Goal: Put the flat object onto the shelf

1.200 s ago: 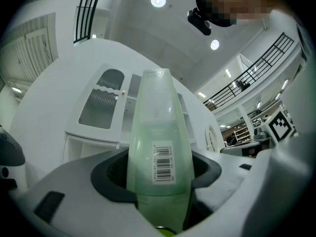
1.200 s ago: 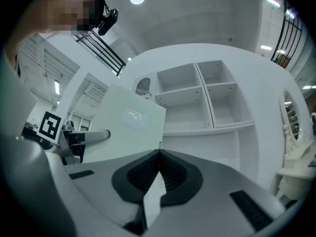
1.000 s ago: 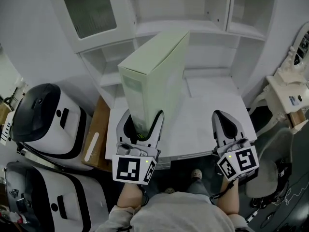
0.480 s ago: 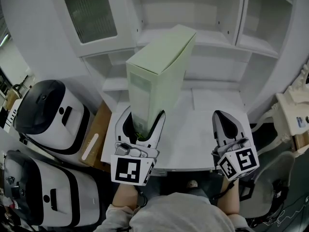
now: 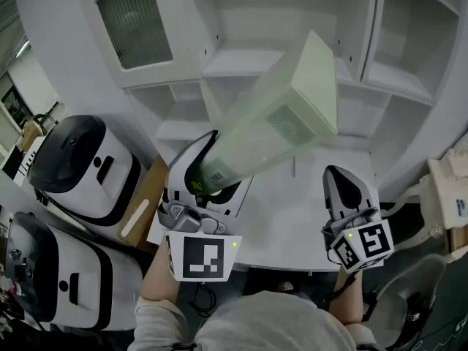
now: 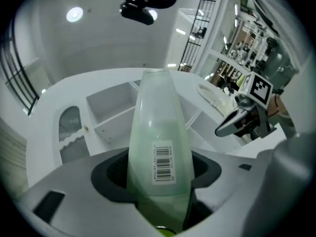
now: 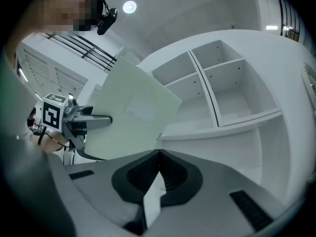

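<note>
Stiff, likely light flat box [image 5: 289, 119] is pinched at near end by left tool [image 5: 219, 168]; right tool [image 5: 338, 175] is pressed together, empty.

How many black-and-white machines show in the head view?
2. One machine sits left of the table; the other machine is below it, at the lower-left corner. More may be out of frame.
</note>
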`<state>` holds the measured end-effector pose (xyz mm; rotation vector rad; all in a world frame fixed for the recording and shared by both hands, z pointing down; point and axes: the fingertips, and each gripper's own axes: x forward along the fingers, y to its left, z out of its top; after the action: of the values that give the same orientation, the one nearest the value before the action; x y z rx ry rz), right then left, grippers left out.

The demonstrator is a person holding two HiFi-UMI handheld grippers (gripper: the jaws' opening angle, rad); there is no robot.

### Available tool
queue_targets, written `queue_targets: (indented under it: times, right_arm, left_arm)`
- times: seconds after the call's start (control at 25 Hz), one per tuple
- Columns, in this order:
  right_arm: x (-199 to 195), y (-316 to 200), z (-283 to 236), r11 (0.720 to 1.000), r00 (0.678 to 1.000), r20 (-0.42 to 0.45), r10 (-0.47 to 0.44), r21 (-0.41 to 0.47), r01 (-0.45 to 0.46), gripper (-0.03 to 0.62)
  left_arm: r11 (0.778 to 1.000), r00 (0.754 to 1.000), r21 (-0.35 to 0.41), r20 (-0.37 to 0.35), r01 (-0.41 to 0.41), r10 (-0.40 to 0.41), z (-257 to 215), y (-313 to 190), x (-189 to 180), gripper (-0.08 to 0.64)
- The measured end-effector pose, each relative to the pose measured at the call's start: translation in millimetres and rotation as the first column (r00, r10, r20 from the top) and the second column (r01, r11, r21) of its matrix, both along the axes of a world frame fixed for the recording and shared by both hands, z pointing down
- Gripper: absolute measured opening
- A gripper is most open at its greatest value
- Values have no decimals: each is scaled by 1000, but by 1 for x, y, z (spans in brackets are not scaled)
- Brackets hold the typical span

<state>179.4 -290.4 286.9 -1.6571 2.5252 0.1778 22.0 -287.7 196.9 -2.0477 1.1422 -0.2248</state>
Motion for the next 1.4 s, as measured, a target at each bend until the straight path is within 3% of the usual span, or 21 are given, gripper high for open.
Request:
queue_targets:
  times: [0.12,0.24,0.4,0.56,0.64,1.08,1.2,1.4]
  right_arm:
    - [12,-6,-2,1000,1000,2,-16,6,16,9]
    - [22,-10,-3,999,999,7,-31,11,31,9]
    - [34,-14,-5,999,999,11,-48,17,48,9]
    - [42,-18,-6,998,998,9,-66,23,66,9]
    - [47,-20,-6,997,997,9,-73,27,72,9]
    - [73,-28,-6,995,995,23,-92,30,92,9]
    - [77,-31,-5,994,994,24,-103,27,102,9]
    - [89,-33,1,993,993,27,-114,16,114,9]
  left_arm:
    - [995,991,94,124,37,-48,-12,-1,18,287]
    - [977,964,202,238,66,-115,-25,-1,34,287]
    - [946,914,318,361,67,-186,-35,-4,54,287]
    - [923,849,379,465,64,-249,-29,-19,74,287]
    - [918,827,390,494,65,-269,-25,-29,83,287]
    - [908,761,413,567,70,-316,-27,-49,110,287]
    - [906,733,418,593,73,-333,-24,-58,117,287]
    - [918,716,387,616,88,-328,-15,-74,123,288]
